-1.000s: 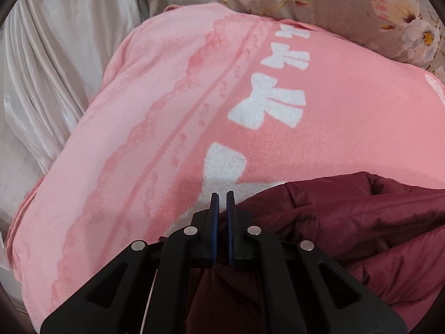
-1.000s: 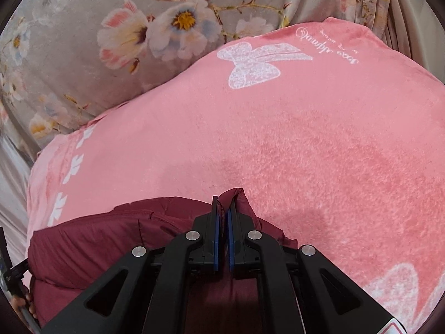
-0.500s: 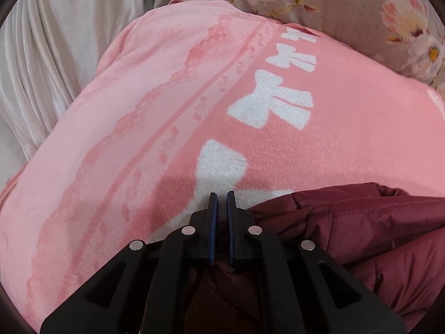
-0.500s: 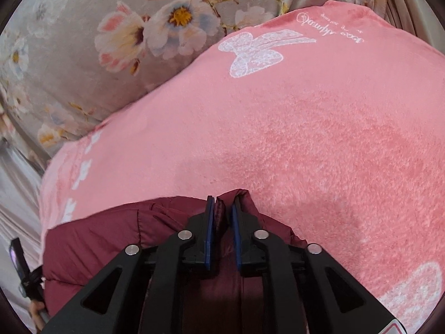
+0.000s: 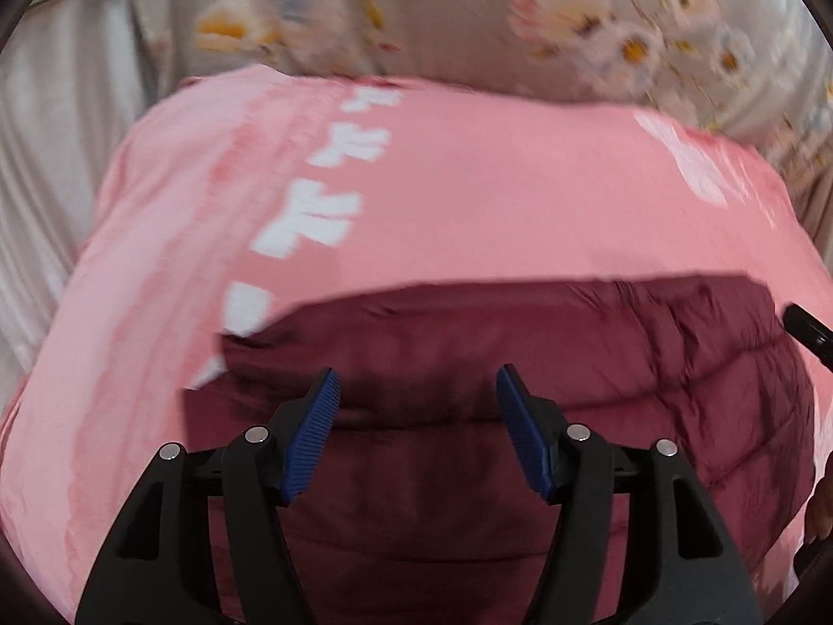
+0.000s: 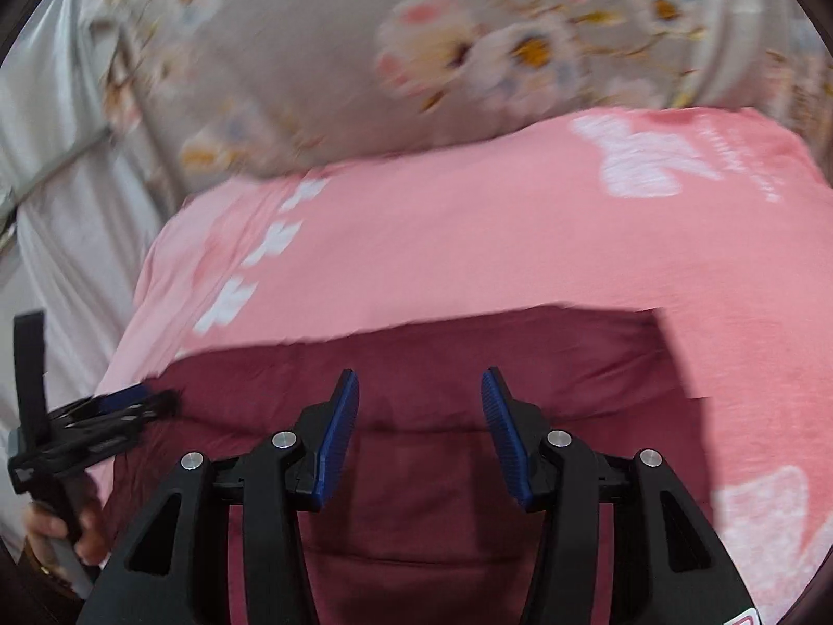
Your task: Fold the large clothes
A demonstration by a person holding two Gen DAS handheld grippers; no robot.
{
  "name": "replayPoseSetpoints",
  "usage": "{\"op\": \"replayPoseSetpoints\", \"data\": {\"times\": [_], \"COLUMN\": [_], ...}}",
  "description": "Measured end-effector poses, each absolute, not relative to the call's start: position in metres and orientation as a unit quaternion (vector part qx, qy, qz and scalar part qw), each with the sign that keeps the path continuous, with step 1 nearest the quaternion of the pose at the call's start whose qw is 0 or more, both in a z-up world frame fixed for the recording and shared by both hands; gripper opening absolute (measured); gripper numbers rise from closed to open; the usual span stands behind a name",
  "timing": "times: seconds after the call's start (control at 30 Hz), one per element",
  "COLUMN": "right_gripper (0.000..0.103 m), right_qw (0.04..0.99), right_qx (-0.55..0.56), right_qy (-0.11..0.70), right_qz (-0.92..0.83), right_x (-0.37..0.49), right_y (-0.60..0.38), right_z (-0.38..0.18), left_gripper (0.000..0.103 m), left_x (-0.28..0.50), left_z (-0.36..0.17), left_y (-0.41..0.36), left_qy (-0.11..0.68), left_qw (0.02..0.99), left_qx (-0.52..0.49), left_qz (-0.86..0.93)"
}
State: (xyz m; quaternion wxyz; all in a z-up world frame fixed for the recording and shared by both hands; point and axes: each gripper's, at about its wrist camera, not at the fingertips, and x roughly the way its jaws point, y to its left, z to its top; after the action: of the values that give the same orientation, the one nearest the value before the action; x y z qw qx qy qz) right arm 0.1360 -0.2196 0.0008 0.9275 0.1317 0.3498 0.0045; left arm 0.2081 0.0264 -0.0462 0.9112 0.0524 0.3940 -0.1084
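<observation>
A dark maroon quilted jacket lies folded flat on a pink blanket; it also shows in the right wrist view. My left gripper is open and empty, held just above the jacket's near part. My right gripper is open and empty above the jacket too. The left gripper also shows at the left edge of the right wrist view, over the jacket's left end. A tip of the right gripper shows at the right edge of the left wrist view.
The pink blanket has white bow prints and covers the bed. A grey floral pillow lies behind it, seen also in the left wrist view. White curtain fabric hangs at the left.
Both grippers have opened and let go of the jacket's edge. They have pulled back and up, and the jacket now lies flat with a straight far edge.
</observation>
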Motion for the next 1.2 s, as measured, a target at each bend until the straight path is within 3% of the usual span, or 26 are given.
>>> {"op": "replayPoseSetpoints", "data": {"times": [0.17,0.23,0.3,0.33,0.57,0.8,1.2], "right_gripper": [0.05,0.039,0.005,0.002,0.0,0.0,0.0], "right_qw": [0.912,0.907,0.901,0.9,0.923,0.908,0.913], "right_qx": [0.108,0.107,0.113,0.114,0.1,0.116,0.103], "right_qy": [0.397,0.407,0.418,0.421,0.371,0.404,0.395], "right_qz": [0.005,-0.001,0.016,0.021,0.012,0.002,-0.005], "right_x": [0.176,0.19,0.199,0.201,0.21,0.235,0.233], "right_y": [-0.193,-0.195,-0.198,-0.196,-0.196,-0.201,-0.194], "right_z": [-0.03,-0.04,-0.045,-0.044,-0.01,-0.055,-0.067], "left_gripper": [0.061,0.063,0.065,0.065,0.065,0.07,0.077], "left_x": [0.216,0.222,0.232,0.234,0.26,0.284,0.285], "left_z": [-0.07,-0.07,-0.069,-0.068,-0.058,-0.075,-0.094], "left_y": [-0.002,0.001,0.005,0.006,-0.005,-0.02,-0.027], "left_qy": [0.397,0.399,0.405,0.407,0.402,0.394,0.369], "left_qw": [0.91,0.909,0.907,0.906,0.908,0.912,0.924], "left_qx": [0.073,0.067,0.057,0.054,0.055,0.07,0.072], "left_qz": [-0.099,-0.1,-0.104,-0.106,-0.102,-0.086,-0.065]}}
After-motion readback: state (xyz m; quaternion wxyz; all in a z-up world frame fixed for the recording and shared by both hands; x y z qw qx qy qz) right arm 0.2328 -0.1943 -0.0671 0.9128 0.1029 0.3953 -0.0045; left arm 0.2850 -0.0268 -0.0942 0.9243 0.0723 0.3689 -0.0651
